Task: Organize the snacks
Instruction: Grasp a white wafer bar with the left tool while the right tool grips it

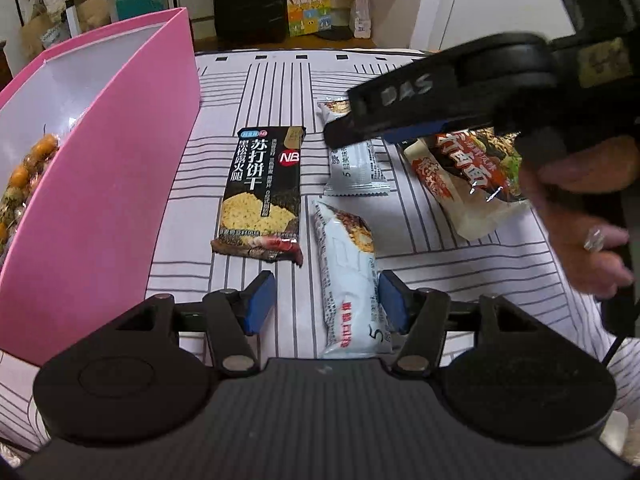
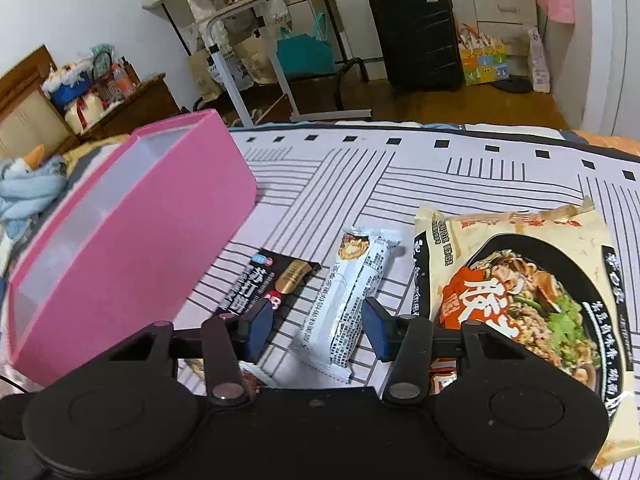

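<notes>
— Left gripper (image 1: 326, 304) first: its blue pads stand apart, and the near white bar (image 1: 352, 280) lies between them, its long axis running away from the camera, so across the jaws. Only the right pad seems to touch the wrapper; a gap shows on the left side. I judge the jaws released, not yet grasping.

— And the right gripper (image 2: 316, 328)?

— Same picture there. The far white bar (image 2: 352, 300) lies between its pads, long axis pointing far and slightly right, and space shows on both sides (so nothing is held). Each hand is nearer to its own bar.

— Where must they go?

— The pink box (image 1: 120, 168) stands at the left on the striped bed cover (image 1: 400, 72), open on top. The black cracker pack (image 1: 262, 192) lies between box and bars; the noodle bag (image 2: 520, 300) lies at the right. The left gripper is nearer to the box.
</notes>
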A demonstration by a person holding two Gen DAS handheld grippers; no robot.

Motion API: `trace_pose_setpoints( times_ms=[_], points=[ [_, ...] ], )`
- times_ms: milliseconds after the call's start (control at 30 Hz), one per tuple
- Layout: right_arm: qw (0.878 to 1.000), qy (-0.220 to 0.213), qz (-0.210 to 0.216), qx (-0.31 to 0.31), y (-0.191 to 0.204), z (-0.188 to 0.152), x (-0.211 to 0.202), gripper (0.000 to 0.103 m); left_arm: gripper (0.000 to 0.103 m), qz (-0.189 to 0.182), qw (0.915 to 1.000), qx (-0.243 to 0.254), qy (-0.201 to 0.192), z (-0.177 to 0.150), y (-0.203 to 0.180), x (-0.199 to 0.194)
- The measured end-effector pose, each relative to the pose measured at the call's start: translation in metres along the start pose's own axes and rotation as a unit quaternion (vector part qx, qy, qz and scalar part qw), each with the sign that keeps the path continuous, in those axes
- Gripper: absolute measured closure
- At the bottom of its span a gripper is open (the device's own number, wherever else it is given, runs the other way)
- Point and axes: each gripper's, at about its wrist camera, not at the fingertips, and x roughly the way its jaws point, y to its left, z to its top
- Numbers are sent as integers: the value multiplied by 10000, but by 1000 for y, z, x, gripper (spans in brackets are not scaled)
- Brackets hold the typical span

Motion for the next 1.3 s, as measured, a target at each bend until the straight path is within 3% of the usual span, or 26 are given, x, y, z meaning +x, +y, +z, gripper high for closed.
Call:
trace_pose_setpoints(
  times_ms=[200,267,367,400,500,967,1300],
  points=[
    [9989,67,-334,-330,2,-4,15,47,47,-300,9993,-192,110,-2,3,6],
    [9981,54,-349,-500,5,-4,14,55,49,-371,9990,-197,127,-2,1,6],
    [9981,83,-350,-501,7,-1,8,69,61,-350,9992,-158,147,-2,0,7],
    [9981,100,-355,-491,8,0,7,70,70,-312,9993,-142,154,-2,0,7],
    [9985,80,-344,-406,6,3,2,70,74,-343,9991,-131,190,-1,2,8],
    [9985,371,-365,181,6,-3,-38,71,76,-486,9982,-133,324,0,9,-6],
    [9957,629,-295,618,12,-27,-73,71,76,-552,9980,78,305,-3,5,-42]
  ],
)
